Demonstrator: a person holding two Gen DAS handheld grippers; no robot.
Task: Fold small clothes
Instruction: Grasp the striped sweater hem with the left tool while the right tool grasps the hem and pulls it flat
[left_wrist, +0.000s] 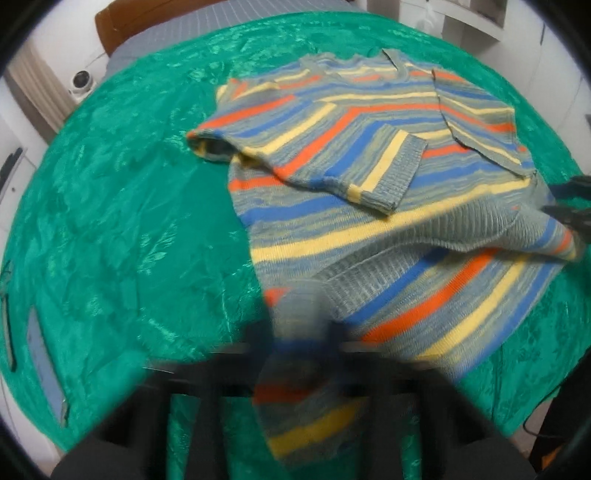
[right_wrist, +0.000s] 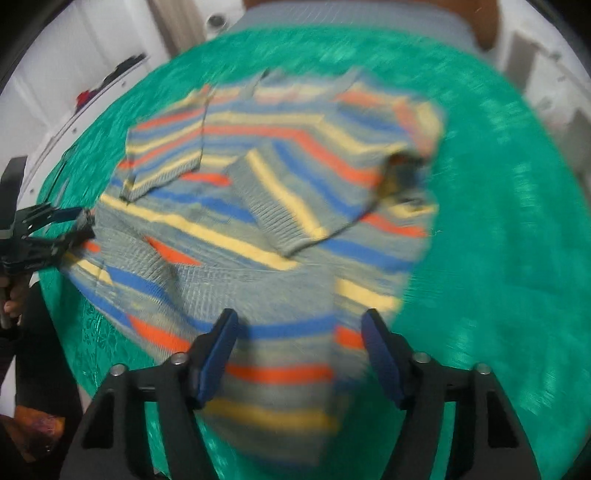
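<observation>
White walls and shelving ring the bed, which is draped in a crinkled green satin cloth (left_wrist: 110, 221). On it lies the striped knit sweater (left_wrist: 369, 166), sleeves folded in, collar at twelve o'clock, hem toward me; its long axis runs twelve to six. My left tongs (left_wrist: 299, 332) are clamped on the hem. My right tongs (right_wrist: 299, 350) stand apart, hem between them, not pinched. I'd grip both corners evenly, then lift the hem level toward the collar.

place: home bedroom | cues: bed (left_wrist: 122, 59) (brown headboard (left_wrist: 122, 18)), green bedspread (left_wrist: 110, 221)
</observation>
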